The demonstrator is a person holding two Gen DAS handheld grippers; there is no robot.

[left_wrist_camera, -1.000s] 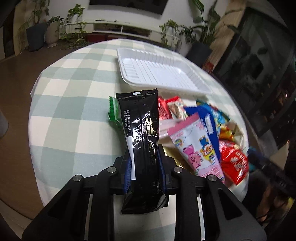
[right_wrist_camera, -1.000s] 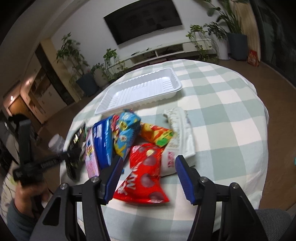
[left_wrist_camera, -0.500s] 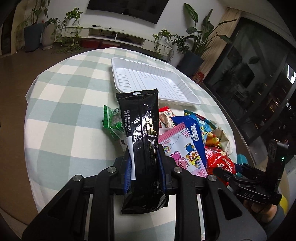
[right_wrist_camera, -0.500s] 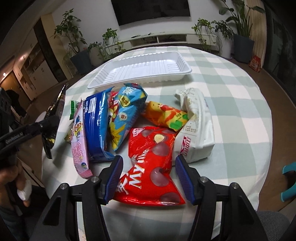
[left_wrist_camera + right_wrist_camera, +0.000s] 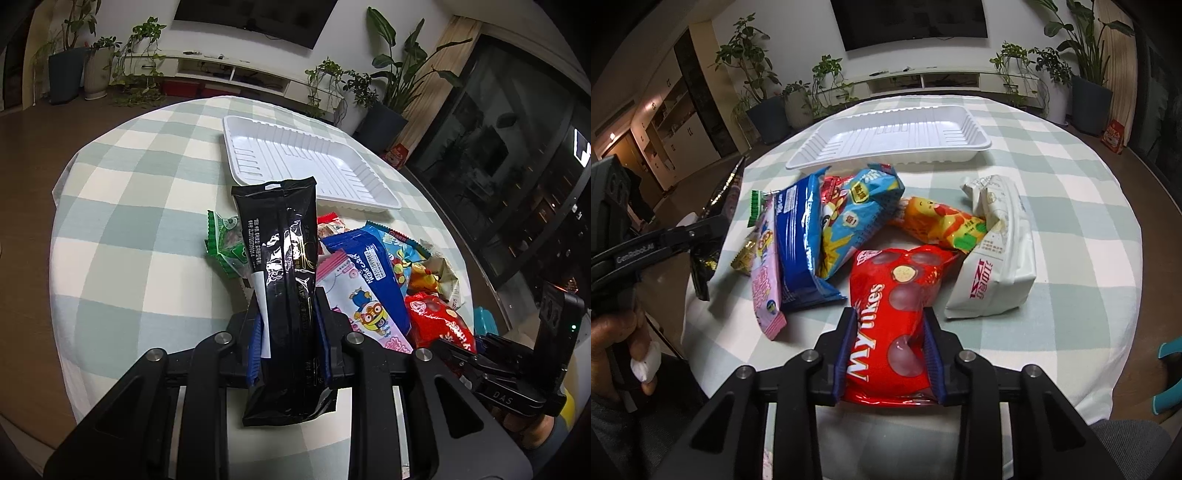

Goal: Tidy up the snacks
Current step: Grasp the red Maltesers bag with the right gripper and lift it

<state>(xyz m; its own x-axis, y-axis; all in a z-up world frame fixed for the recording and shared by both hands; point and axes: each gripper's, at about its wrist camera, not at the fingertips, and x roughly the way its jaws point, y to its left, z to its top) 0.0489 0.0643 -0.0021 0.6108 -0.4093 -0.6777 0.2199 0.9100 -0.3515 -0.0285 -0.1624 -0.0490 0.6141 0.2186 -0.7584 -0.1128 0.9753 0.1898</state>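
My left gripper [image 5: 288, 306] is shut on a long black snack packet [image 5: 280, 236], held upright above the near table edge. Beyond it lies an empty white tray [image 5: 288, 155]. In the right wrist view my right gripper [image 5: 889, 314] has its jaws closing, and the blue pads press both sides of a red snack bag [image 5: 894, 291] that lies on the checked cloth. The white tray [image 5: 886, 140] sits at the far side of the table. The left gripper [image 5: 701, 229] with the black packet [image 5: 720, 199] shows at the left, held by a hand.
Loose snacks lie between tray and grippers: a dark blue pack [image 5: 794, 236], a light blue bag [image 5: 857, 214], an orange bag [image 5: 938, 221], a white pack [image 5: 997, 258], a pink packet [image 5: 764, 280] and a green packet [image 5: 229, 247]. The round table's edge is close below.
My right gripper came nearer to the red bag and its jaws narrowed until the pads met the bag's sides. The left gripper kept its grip on the black packet.
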